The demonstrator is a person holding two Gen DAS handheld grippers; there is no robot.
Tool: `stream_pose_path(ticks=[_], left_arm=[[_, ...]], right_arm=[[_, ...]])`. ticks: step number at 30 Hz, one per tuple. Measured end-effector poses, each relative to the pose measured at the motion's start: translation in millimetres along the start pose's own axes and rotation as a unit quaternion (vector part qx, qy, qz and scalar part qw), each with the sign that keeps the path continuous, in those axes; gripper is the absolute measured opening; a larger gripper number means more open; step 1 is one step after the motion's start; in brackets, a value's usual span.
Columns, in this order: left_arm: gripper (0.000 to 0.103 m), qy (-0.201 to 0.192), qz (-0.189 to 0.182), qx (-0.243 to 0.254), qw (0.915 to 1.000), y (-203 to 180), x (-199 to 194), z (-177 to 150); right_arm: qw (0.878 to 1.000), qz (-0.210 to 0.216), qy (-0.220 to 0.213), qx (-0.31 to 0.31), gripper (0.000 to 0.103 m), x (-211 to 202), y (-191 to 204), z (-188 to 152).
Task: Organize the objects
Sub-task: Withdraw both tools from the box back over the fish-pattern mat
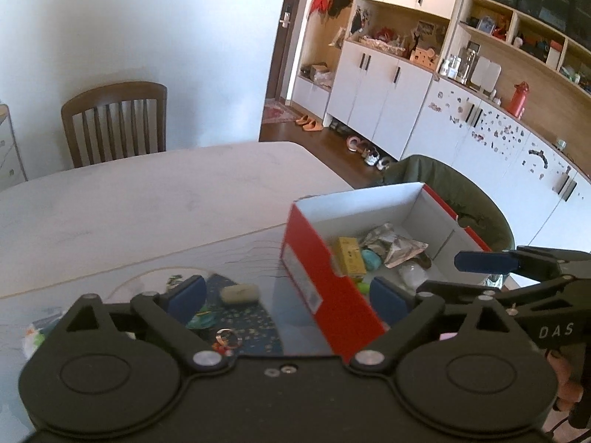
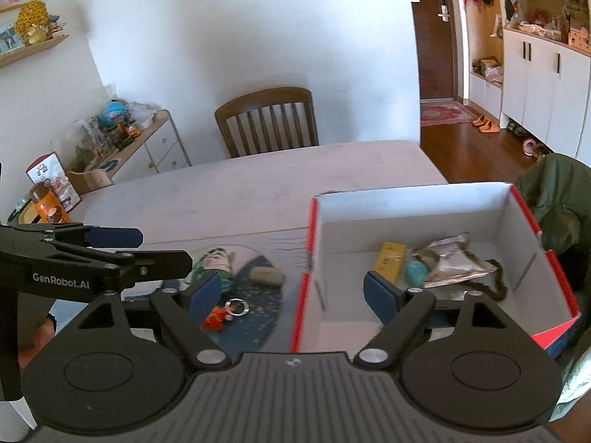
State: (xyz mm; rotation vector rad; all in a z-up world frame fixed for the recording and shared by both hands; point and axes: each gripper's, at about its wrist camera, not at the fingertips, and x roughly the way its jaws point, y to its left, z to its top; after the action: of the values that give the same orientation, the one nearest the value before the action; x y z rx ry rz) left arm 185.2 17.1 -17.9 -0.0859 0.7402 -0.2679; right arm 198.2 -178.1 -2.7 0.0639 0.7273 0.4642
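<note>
My left gripper (image 1: 286,297): blue-padded fingers (image 1: 188,293) spread wide, empty. My right gripper (image 2: 286,293): fingers (image 2: 205,291) likewise released, holding nothing. Between the left fingers: small silver metal ring (image 1: 228,336) on a dark blue speckled round mat (image 1: 255,326); just beyond it, grey-green oblong eraser-like block (image 1: 240,293). Spanning the right-hand finger in both views: open red cardboard box with white inside (image 2: 517,229) on the pale desk (image 1: 129,199), containing a yellow carton (image 2: 389,258), turquoise lump (image 2: 417,271), crinkled silver foil packet (image 2: 454,260). Beyond: brown slatted wooden chair (image 2: 267,123).
</note>
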Motion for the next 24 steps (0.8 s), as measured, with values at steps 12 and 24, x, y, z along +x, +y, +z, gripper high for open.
stream_pose_path(ticks=[12, 24], left_arm=[[0.103, -0.025, 0.022, -0.026, 0.9991, 73, -26, -11], [0.103, -0.029, 0.055, -0.037, 0.9974, 141, -23, -40]], right_arm=[[1.0, -0.004, 0.008, -0.01, 0.085, 22, 54, -2], [0.999, -0.022, 0.038, -0.014, 0.085, 70, 87, -7]])
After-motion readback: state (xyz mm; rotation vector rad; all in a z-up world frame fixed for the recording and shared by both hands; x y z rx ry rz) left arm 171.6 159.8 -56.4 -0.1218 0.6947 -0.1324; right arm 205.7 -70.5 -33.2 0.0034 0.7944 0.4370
